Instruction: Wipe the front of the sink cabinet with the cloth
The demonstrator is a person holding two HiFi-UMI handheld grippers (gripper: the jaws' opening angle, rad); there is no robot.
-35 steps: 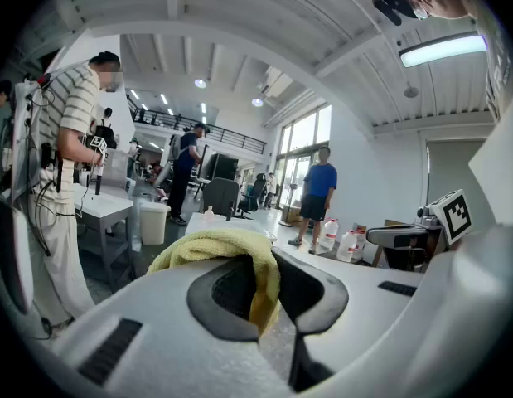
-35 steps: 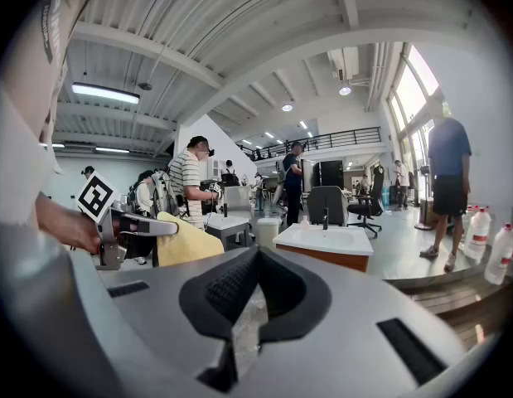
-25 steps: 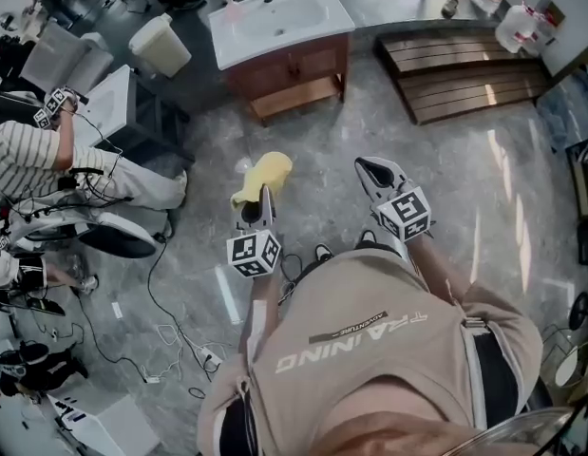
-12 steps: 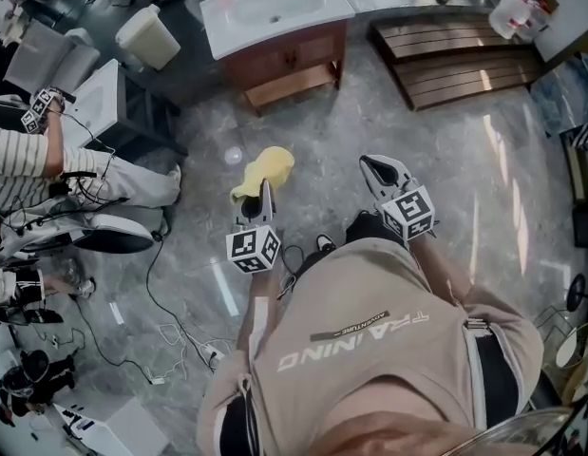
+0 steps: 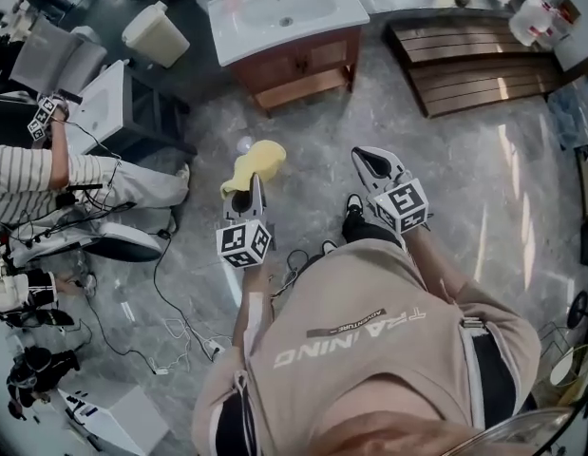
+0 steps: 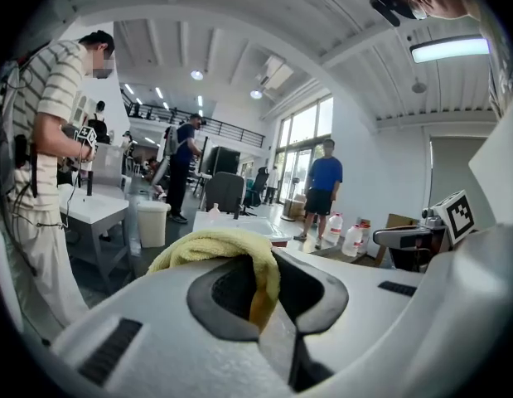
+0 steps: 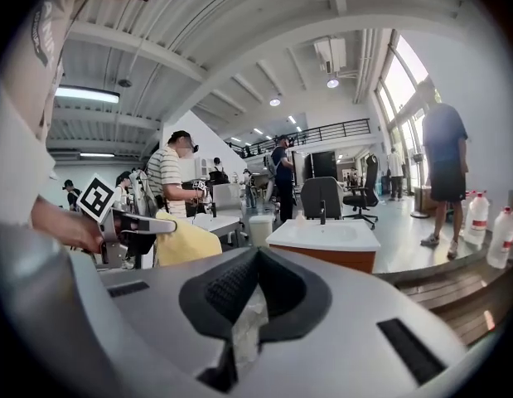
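Note:
The sink cabinet (image 5: 303, 65) is brown wood under a white basin, standing at the top of the head view, some way ahead of both grippers. It also shows small in the left gripper view as the cabinet (image 6: 239, 225) and in the right gripper view as the cabinet (image 7: 326, 243). My left gripper (image 5: 248, 195) is shut on a yellow cloth (image 5: 252, 164), which drapes over its jaws as the cloth (image 6: 231, 251). My right gripper (image 5: 374, 167) is shut with nothing in it. From the right gripper view the yellow cloth (image 7: 186, 243) hangs at the left.
A person in a striped shirt (image 5: 47, 174) sits at the left by a white table (image 5: 108, 98). A waste bin (image 5: 156, 34) stands left of the cabinet. Cables (image 5: 170, 321) trail on the floor. A wooden pallet (image 5: 464, 60) and water jugs (image 5: 540, 17) lie at the right.
Both grippers and the cloth have moved a little forward toward the sink cabinet, which now sits slightly lower and further right in the head view. Neither gripper's state has changed.

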